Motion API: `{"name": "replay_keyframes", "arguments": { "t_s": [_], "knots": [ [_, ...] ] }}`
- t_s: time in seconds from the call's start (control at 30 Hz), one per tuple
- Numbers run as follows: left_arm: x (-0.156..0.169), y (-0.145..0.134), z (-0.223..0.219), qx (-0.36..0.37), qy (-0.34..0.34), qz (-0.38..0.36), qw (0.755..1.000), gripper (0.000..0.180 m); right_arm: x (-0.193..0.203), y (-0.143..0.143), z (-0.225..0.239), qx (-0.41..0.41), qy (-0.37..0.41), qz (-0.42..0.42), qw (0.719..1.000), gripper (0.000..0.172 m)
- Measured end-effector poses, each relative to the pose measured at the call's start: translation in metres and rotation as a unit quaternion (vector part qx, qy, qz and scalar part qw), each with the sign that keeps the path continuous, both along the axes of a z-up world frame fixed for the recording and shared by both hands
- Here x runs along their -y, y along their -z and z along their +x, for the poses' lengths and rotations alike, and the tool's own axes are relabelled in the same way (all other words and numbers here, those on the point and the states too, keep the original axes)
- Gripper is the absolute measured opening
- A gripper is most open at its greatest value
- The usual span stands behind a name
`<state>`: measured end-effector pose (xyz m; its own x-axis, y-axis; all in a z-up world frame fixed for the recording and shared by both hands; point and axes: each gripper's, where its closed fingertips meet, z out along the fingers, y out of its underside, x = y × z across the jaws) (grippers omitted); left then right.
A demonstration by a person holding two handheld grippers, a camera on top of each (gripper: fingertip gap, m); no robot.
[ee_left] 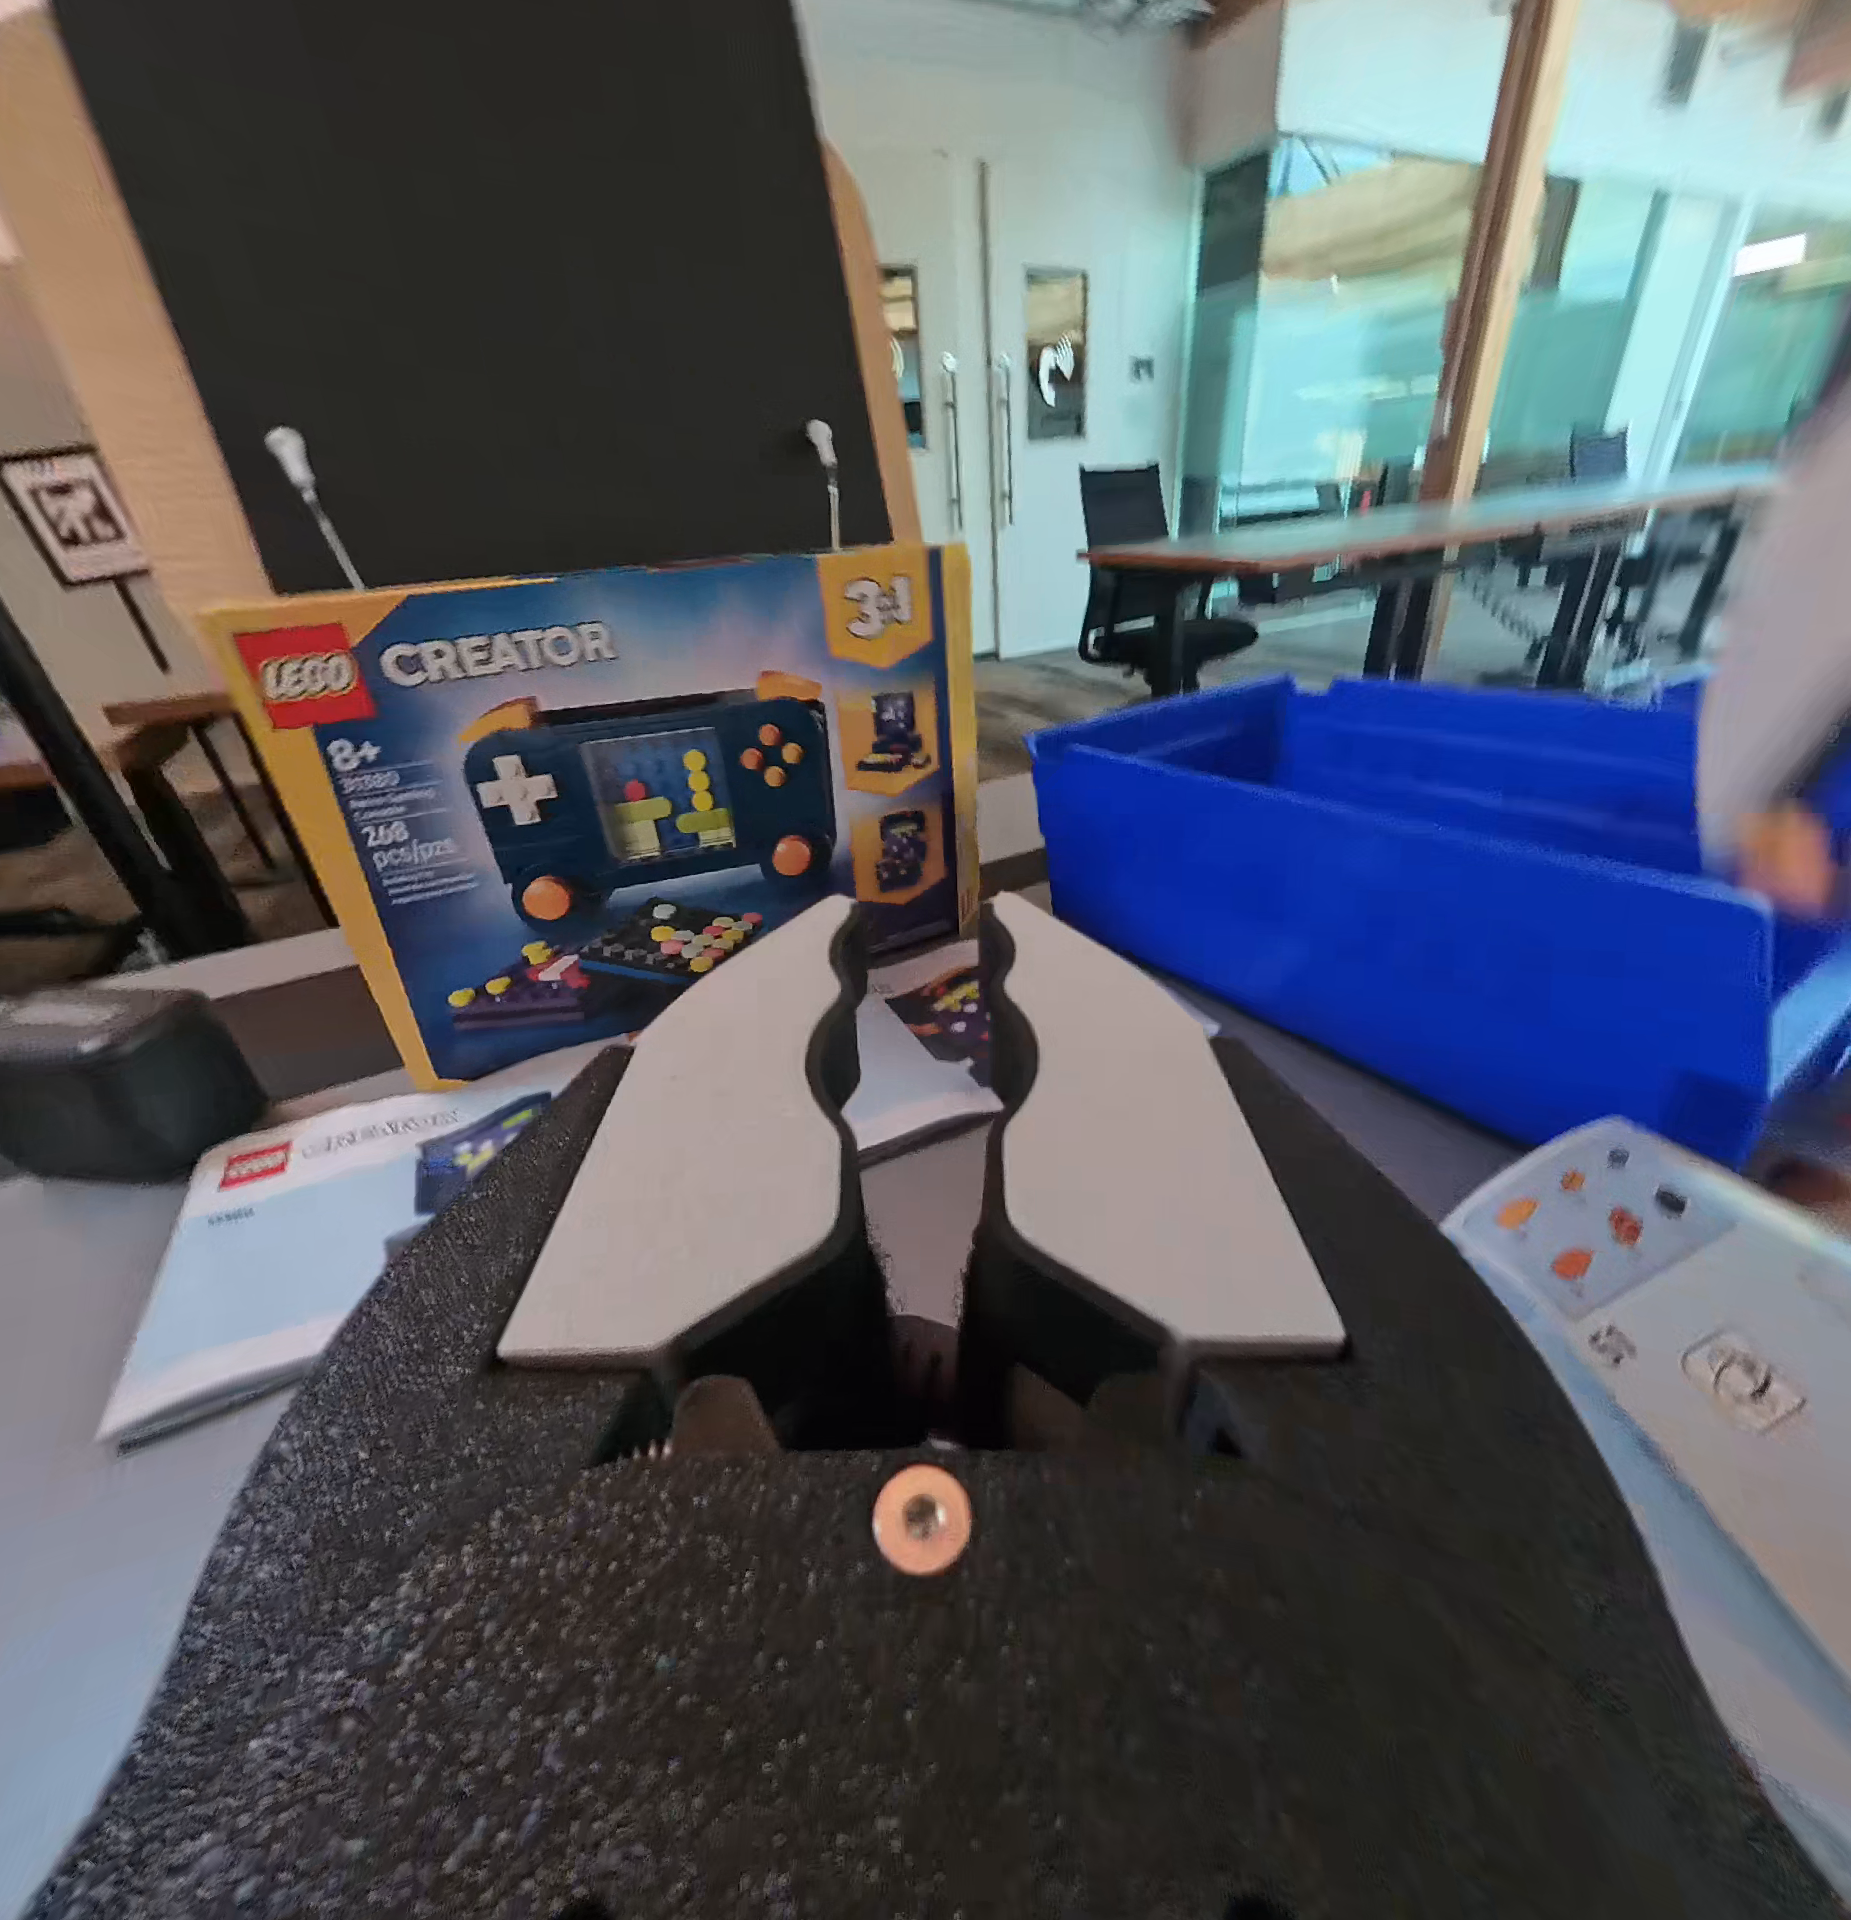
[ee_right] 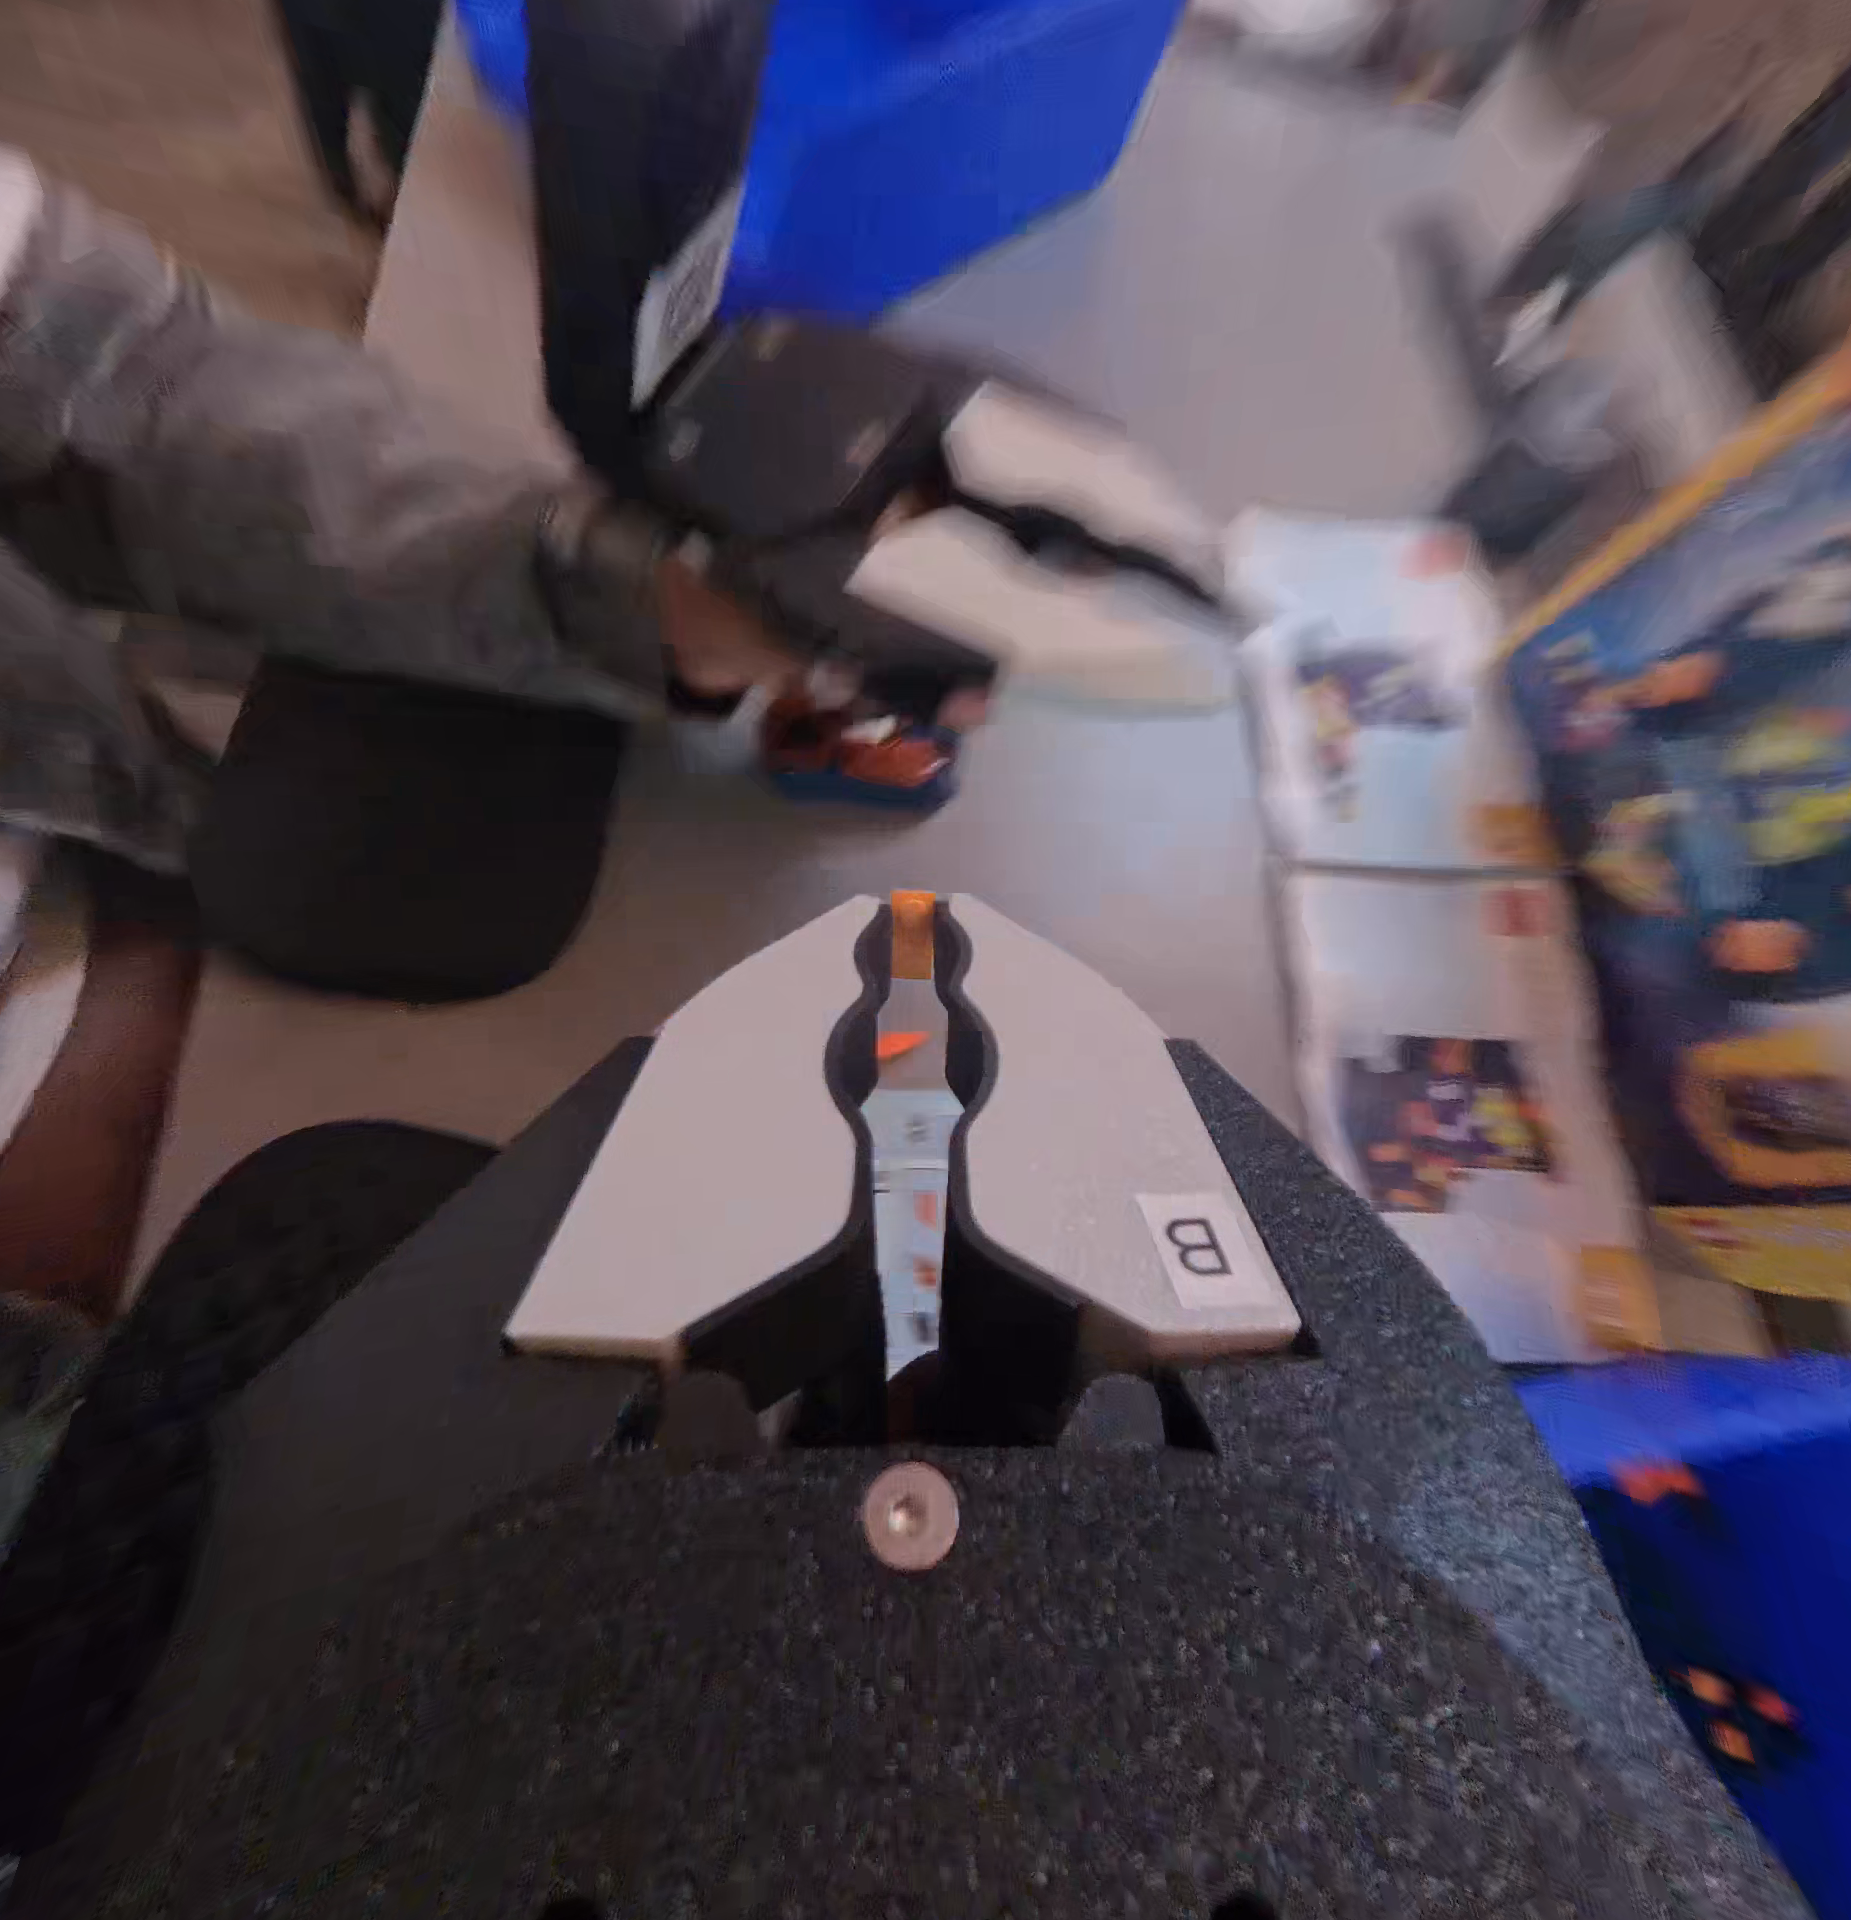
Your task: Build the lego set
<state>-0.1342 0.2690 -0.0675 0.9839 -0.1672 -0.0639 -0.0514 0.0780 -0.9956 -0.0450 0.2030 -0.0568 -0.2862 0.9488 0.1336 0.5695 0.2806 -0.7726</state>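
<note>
Clearly propped upright for reference, the toy box [ee_left: 599,800] stands toward the tabletop's far edge, beside the blue bin [ee_left: 1399,894]. Left gripper [ee_left: 916,925] hangs parted, empty. Right gripper [ee_right: 913,914] pinches a small orange piece [ee_right: 913,935] aloft.

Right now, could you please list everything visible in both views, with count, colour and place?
Toy box: one, blue and yellow, upright at table's back.
Booklets: at least two, pale blue, flat before the box.
Bin: one, blue, right.
Parts tray: one, white, near right, holding small orange pieces.
Black object: one, left.
Left hand-held gripper: open, nothing between its fingers.
Right hand-held gripper: shut on small orange piece.
</note>
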Motion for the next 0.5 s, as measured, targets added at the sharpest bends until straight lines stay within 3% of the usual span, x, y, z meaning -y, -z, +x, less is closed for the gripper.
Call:
{"name": "replay_keyframes", "arguments": {
  "t_s": [0.1,0.2,0.37,0.5],
  "knots": [
    [0.002,-0.007,-0.02,0.09,-0.01,0.011,0.996,0.018,0.037,0.076,-0.011,0.15,-0.028,0.004,0.988,0.007],
    [0.0,-0.005,-0.029,0.131,-0.005,0.001,0.991,0.018,0.036,0.119,-0.014,0.219,-0.007,0.024,0.975,0.007],
    [0.001,-0.008,-0.025,0.115,0.003,0.012,0.993,0.018,0.039,0.146,-0.013,0.263,-0.026,0.022,0.964,0.02],
    [0.003,-0.011,-0.019,0.089,0.008,0.02,0.996,0.018,0.034,0.133,-0.011,0.244,-0.026,0.012,0.969,0.024]
  ]
}}
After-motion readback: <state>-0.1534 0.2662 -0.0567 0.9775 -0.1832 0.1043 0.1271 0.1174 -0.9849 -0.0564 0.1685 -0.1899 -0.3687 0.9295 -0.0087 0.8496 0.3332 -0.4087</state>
